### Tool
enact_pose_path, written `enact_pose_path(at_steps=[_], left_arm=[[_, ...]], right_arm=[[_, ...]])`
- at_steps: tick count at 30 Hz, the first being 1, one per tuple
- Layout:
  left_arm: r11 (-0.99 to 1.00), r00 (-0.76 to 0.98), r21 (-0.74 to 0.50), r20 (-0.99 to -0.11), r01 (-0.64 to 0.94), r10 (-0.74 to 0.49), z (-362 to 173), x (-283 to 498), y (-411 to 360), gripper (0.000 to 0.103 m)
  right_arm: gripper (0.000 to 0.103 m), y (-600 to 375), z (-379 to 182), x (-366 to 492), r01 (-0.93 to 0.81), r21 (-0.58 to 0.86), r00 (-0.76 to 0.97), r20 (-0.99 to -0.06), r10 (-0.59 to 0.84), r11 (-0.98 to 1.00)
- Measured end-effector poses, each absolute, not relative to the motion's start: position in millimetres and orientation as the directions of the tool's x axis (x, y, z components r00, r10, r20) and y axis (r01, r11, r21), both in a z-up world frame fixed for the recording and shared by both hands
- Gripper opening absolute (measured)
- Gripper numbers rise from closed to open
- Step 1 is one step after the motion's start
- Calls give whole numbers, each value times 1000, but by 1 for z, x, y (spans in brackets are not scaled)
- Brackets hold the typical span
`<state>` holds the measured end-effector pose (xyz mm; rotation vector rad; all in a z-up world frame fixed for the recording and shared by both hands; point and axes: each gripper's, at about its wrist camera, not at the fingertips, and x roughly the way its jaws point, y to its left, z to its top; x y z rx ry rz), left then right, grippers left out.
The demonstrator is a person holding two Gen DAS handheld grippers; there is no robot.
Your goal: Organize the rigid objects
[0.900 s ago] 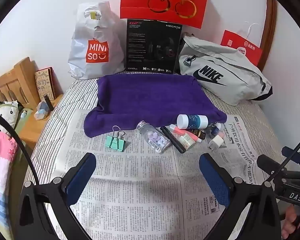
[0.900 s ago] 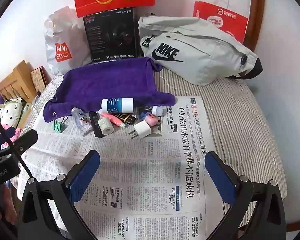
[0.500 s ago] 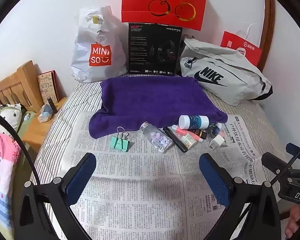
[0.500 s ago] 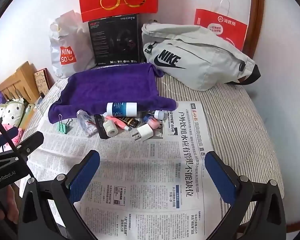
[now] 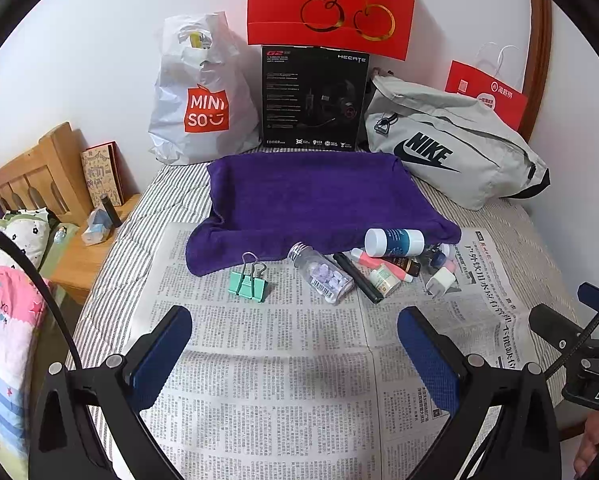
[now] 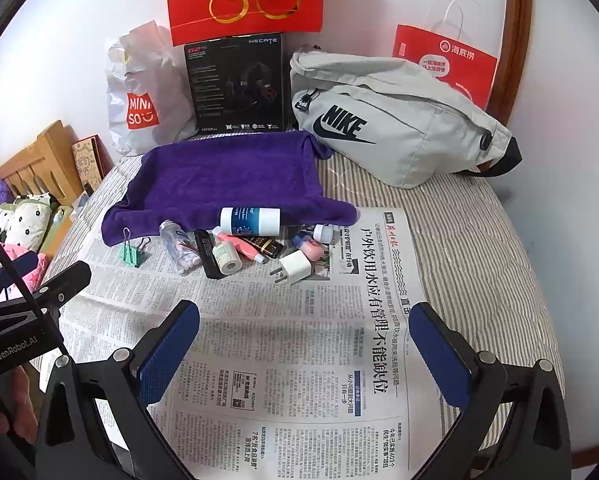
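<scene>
A heap of small items lies on newspaper (image 5: 283, 360) in front of a purple towel (image 5: 311, 196): a green binder clip (image 5: 248, 283), a clear pill bottle (image 5: 323, 273), a black pen-like stick (image 5: 357, 278), a white-and-blue bottle (image 5: 395, 241) and a white plug adapter (image 5: 441, 280). The same clip (image 6: 133, 254), bottle (image 6: 250, 220) and adapter (image 6: 295, 270) show in the right wrist view. My left gripper (image 5: 295, 340) hangs open over bare newspaper, short of the heap. My right gripper (image 6: 304, 336) is open too, nothing between its fingers.
Along the wall stand a white shopping bag (image 5: 197, 96), a black headset box (image 5: 313, 100), a grey waist bag (image 5: 451, 148) and red paper bags (image 5: 331, 4). A wooden headboard and nightstand (image 5: 79, 256) lie left; the striped mattress (image 6: 471, 248) drops off on the right.
Both grippers have tilted slightly downward, so the towel, heap and bags sit lower in both views. Neither gripper's opening has changed and nothing on the bed has moved.
</scene>
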<state>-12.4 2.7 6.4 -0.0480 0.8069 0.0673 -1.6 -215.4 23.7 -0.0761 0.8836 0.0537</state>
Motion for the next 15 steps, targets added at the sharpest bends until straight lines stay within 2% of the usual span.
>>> enact_pose_path(at_steps=[15], left_arm=[[997,691,1,-721,-77,54,8,-16,2,103]], right_arm=[[103,-216,23,-6,-81,-42,634,-773,19,996]])
